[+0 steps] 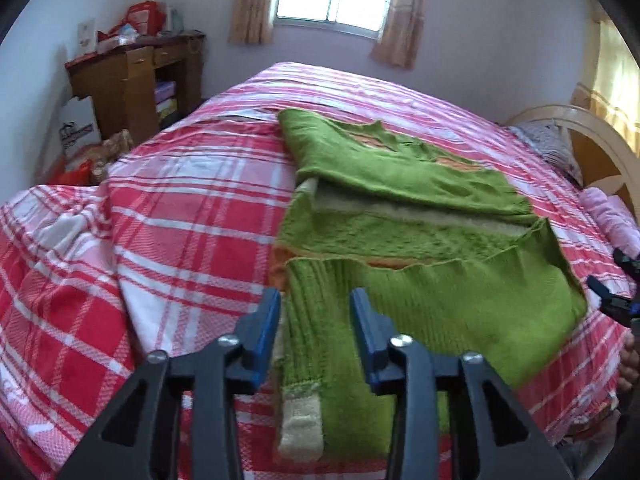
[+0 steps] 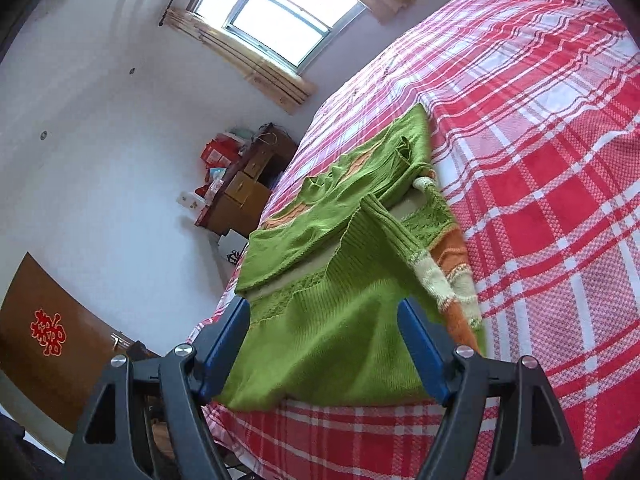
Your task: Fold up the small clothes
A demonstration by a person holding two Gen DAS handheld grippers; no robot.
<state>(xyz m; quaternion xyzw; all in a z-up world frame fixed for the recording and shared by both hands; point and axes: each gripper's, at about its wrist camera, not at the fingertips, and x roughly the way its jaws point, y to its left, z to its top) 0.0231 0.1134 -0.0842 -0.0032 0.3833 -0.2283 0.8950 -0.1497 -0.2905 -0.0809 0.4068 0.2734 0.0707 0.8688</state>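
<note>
Both blue-padded grippers, left (image 1: 316, 320) and right (image 2: 324, 340), hover with jaws apart, empty, above the partly folded green knitted sweater (image 1: 420, 264) on the red-checked bedspread (image 1: 180, 208); a final fold seems left.

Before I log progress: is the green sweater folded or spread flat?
Partly folded: the green sweater lies in overlapping layers, one sleeve crossing its body.
</note>
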